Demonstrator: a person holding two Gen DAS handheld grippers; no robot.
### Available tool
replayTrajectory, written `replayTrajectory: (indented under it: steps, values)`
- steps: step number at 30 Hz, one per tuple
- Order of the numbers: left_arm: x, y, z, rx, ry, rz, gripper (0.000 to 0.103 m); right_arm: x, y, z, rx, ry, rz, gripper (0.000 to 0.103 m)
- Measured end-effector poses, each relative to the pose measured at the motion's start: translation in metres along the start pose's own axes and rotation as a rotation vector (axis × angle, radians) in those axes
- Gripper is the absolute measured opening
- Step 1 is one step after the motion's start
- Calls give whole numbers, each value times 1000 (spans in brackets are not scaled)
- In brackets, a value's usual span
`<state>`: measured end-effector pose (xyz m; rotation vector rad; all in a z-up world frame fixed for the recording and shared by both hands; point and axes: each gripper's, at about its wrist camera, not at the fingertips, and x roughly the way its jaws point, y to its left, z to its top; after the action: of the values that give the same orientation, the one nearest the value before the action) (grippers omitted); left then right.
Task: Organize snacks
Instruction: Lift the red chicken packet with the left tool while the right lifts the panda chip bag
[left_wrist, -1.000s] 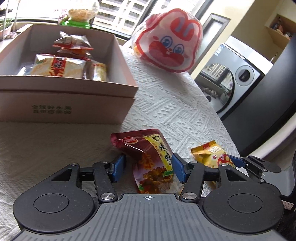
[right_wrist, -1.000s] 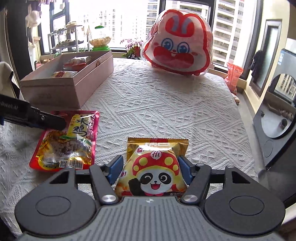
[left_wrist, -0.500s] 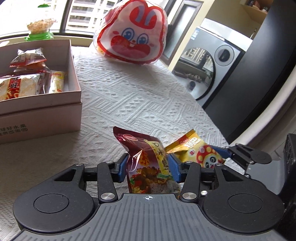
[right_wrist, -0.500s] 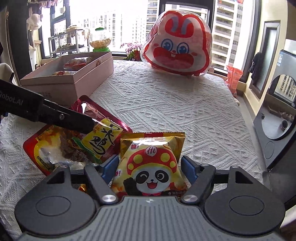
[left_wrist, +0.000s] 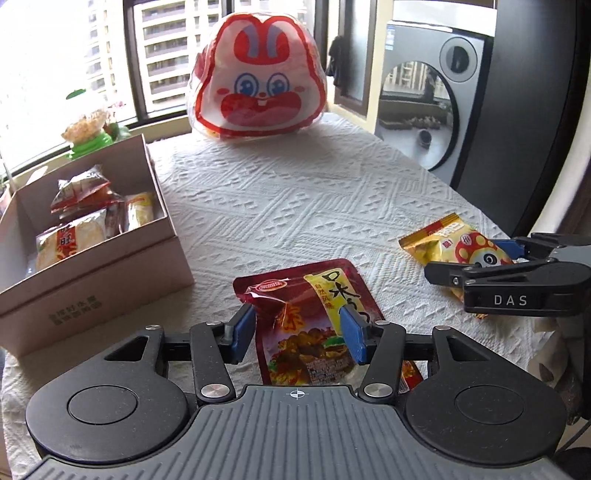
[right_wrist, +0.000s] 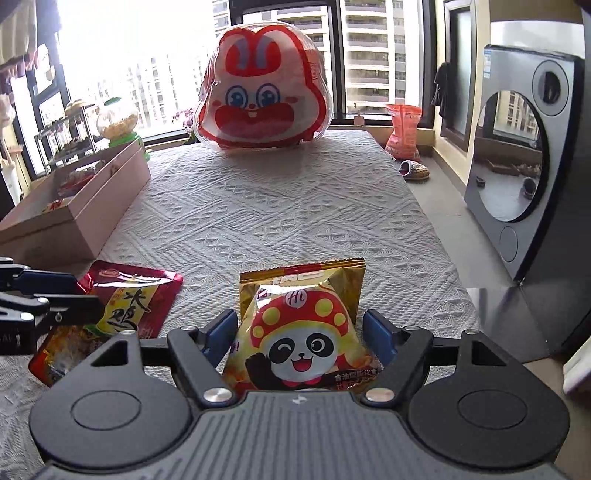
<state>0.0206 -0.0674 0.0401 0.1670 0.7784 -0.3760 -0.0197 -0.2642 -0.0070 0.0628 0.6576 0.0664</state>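
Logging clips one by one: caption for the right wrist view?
Right gripper open astride yellow panda-print snack bag on white quilted tablecloth.

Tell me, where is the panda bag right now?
The panda bag lies on the white cloth, between the blue pads of the right claw. The red pouch is just to its left.

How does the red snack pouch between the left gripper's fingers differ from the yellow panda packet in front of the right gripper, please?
The red snack pouch is dark red, with a yellow text strip and a food photo; the yellow panda packet is gold, with a cartoon panda in a mushroom cap. The pouch looks flat and creased, the packet puffed. The pouch lies nearer the cardboard box. Both rest on the white tablecloth, unboxed.
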Motion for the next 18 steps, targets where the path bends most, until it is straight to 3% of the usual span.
replayTrajectory:
  steps: [3,8,10,13,15,18]
  values:
    - [4,10,-2,-60,4,-36,60,0,4,-2,-25,-3,3,76]
    - [18,43,-7,-289,16,-207,59,-7,27,-10,-177,-2,84,77]
    - [21,46,-4,-308,13,-238,60,-10,43,-16,-280,-10,104,77]
    - [27,45,-1,-321,6,-273,69,-13,58,-21,-366,-41,84,77]
    - [27,42,-1,-314,2,-280,73,-13,58,-20,-361,-40,87,77]
    - [25,33,2,-246,18,-252,69,-11,52,-16,-321,-23,107,77]
